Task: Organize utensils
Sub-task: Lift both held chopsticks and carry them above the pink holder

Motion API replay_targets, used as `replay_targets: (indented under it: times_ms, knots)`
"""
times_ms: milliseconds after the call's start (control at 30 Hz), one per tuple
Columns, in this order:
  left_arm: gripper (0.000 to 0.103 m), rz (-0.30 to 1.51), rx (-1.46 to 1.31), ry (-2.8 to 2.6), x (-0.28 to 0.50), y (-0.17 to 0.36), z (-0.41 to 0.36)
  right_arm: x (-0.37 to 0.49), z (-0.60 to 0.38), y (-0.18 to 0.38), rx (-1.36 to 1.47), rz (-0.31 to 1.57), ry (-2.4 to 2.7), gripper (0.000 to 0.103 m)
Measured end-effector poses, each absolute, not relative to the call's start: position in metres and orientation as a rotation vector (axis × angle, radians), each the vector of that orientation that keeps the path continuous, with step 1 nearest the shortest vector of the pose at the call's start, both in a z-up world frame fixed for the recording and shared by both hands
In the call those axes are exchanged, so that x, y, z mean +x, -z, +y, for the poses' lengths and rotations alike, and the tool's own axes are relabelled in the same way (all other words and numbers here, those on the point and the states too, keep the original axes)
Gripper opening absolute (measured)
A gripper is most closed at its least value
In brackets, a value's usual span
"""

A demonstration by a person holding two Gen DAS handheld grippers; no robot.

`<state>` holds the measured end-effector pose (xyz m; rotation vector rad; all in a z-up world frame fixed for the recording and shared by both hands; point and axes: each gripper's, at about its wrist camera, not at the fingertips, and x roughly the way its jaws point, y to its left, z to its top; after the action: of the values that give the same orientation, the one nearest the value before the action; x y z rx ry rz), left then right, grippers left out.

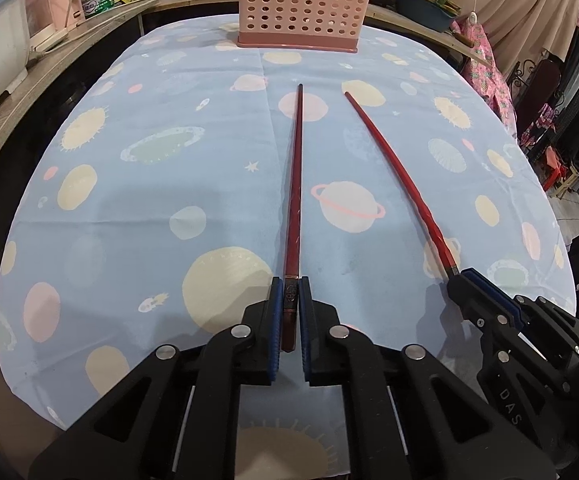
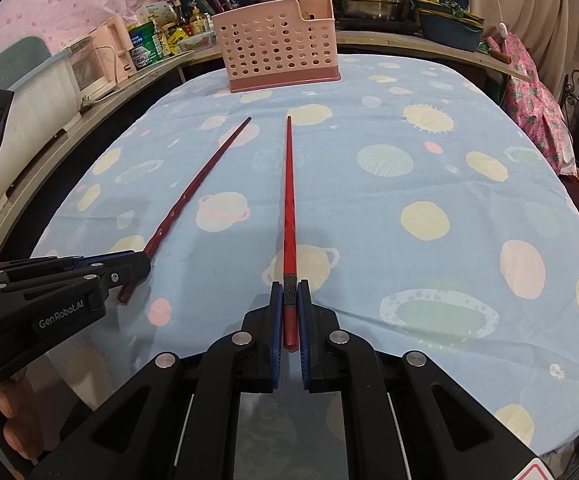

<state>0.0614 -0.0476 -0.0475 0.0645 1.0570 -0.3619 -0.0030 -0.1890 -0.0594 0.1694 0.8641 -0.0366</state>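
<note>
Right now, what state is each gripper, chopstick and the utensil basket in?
Left gripper: shut on the dark red chopstick.
Dark red chopstick: gripped at its thick end, tip pointing toward the basket.
Right gripper: shut on the bright red chopstick.
Bright red chopstick: gripped at its thick end, tip pointing toward the basket.
Pink basket: upright on the tablecloth; contents not visible.

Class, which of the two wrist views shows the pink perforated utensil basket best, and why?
The right wrist view: the pink basket appears whole, with its top rim, notched corner and base on the tablecloth. In the left wrist view the basket sits larger but the frame cuts off its top edge.
</note>
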Motion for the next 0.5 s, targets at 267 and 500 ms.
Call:
replay_targets:
  times_ms: [267,500]
  knots:
    - [0.007,1.006,-0.022,0.378,0.073,0.009,-0.035,0.0,-0.202,0.023,0.214,0.791,0.028,0.007]
    - [0.007,0.91,-0.057,0.377,0.092,-0.04,-0.029,0.016,-0.219,-0.032,0.235,0.668,0.036,0.007]
